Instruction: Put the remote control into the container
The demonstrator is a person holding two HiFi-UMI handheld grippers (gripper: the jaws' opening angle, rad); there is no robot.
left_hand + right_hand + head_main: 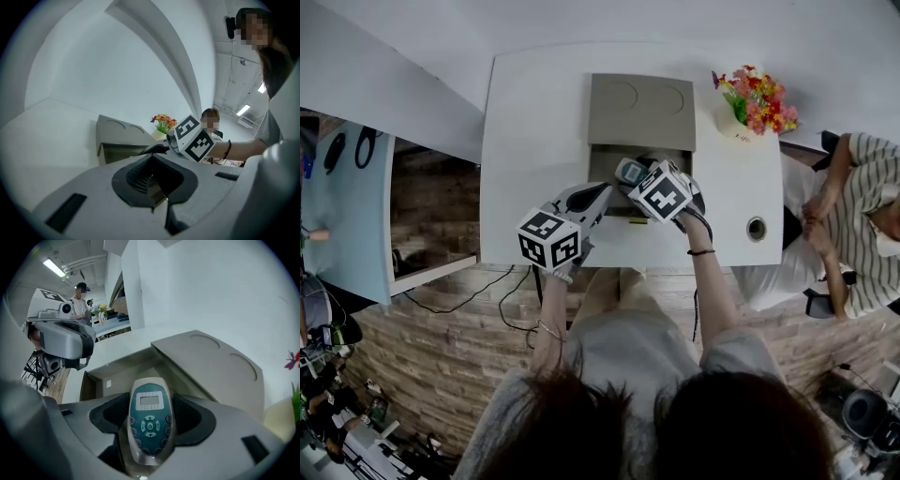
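Note:
A teal-faced remote control (149,420) with a small screen sits between the jaws of my right gripper (149,432), which is shut on it. In the head view that right gripper (636,180) holds the remote (629,171) over the open compartment of the grey container (605,157), whose lid (641,112) with two round dents is slid back. The compartment (123,372) lies just ahead of the remote. My left gripper (600,197) hovers to the left of the right one, near the table's front edge. Its jaws (152,183) are shut with nothing in them.
The container rests on a white table (525,141). A pot of red and yellow flowers (757,99) stands at the back right, and a round hole (757,228) is in the tabletop on the right. A person in a striped shirt (862,216) sits past the right edge.

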